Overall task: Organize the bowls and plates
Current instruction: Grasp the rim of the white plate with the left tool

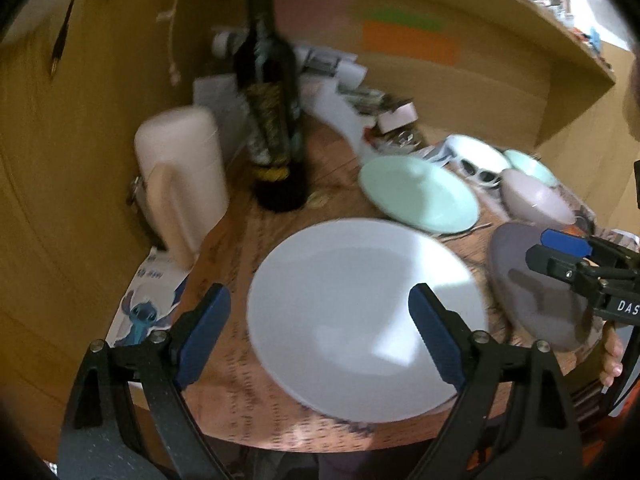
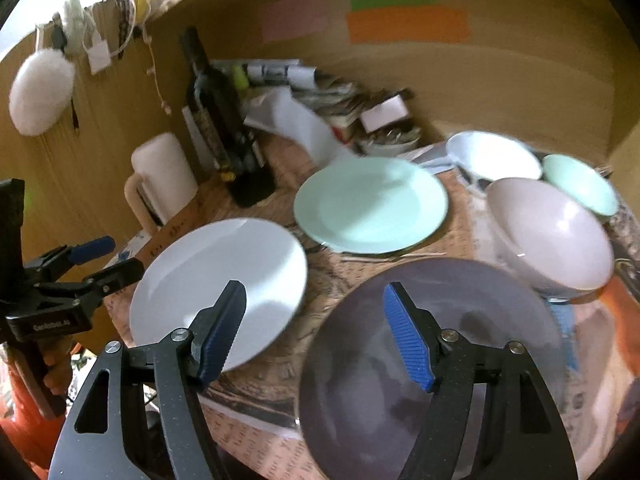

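A white plate [image 1: 360, 312] [image 2: 224, 288] lies at the table's near left. A mint plate [image 1: 418, 194] [image 2: 370, 204] lies behind it, and a grey-purple plate [image 1: 536, 292] [image 2: 432, 364] lies near right. Three bowls stand at the back right: pale lilac [image 2: 550, 236] [image 1: 536, 198], white [image 2: 492, 156] [image 1: 476, 152] and mint [image 2: 580, 184] [image 1: 530, 164]. My left gripper [image 1: 320, 324] is open and empty above the white plate's near edge. My right gripper [image 2: 316, 328] is open and empty, hovering over the grey-purple plate's left rim.
A dark wine bottle [image 1: 272, 100] [image 2: 220, 120] and a white mug [image 1: 180, 176] [image 2: 160, 176] stand at the table's left back. Papers and clutter [image 2: 320, 96] pile against the wooden wall. The newspaper-patterned tablecloth [image 1: 248, 408] reaches the rounded front edge.
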The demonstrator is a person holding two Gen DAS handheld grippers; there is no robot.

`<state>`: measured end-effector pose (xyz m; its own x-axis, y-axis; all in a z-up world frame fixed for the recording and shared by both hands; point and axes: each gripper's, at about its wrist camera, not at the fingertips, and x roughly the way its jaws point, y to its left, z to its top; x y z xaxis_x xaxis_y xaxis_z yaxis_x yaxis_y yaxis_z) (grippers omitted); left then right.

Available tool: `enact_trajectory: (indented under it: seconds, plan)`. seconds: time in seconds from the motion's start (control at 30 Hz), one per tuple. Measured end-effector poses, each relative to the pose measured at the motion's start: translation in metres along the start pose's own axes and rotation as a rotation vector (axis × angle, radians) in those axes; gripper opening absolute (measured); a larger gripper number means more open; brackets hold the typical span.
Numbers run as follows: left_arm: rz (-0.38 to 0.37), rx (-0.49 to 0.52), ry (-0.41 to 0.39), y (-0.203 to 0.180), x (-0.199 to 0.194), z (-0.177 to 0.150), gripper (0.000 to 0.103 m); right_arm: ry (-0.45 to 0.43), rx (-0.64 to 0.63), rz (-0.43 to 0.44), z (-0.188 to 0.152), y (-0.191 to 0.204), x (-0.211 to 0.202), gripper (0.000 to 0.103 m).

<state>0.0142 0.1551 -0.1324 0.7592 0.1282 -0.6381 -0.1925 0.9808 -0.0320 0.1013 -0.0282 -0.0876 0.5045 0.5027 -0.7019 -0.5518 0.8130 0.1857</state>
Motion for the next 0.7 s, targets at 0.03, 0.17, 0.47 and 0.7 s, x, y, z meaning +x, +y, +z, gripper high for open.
enact_trajectory:
  seconds: [0.03, 0.17, 0.47, 0.7]
  plan:
    - [0.007, -0.007, 0.010, 0.006, 0.003, -0.003, 0.092, 0.017, 0.001, 0.002, 0.000, 0.003, 0.006, 0.068]
    - [0.013, -0.034, 0.041, 0.024, 0.013, -0.009, 0.092, 0.069, -0.003, 0.007, 0.001, 0.011, 0.023, 0.068]
    - [-0.020, -0.067, 0.096, 0.048, 0.031, -0.015, 0.067, 0.188, 0.004, 0.027, 0.002, 0.020, 0.057, 0.041]
    - [-0.073, -0.064, 0.154, 0.054, 0.047, -0.021, 0.040, 0.230, -0.026, 0.009, 0.007, 0.020, 0.068, 0.032]
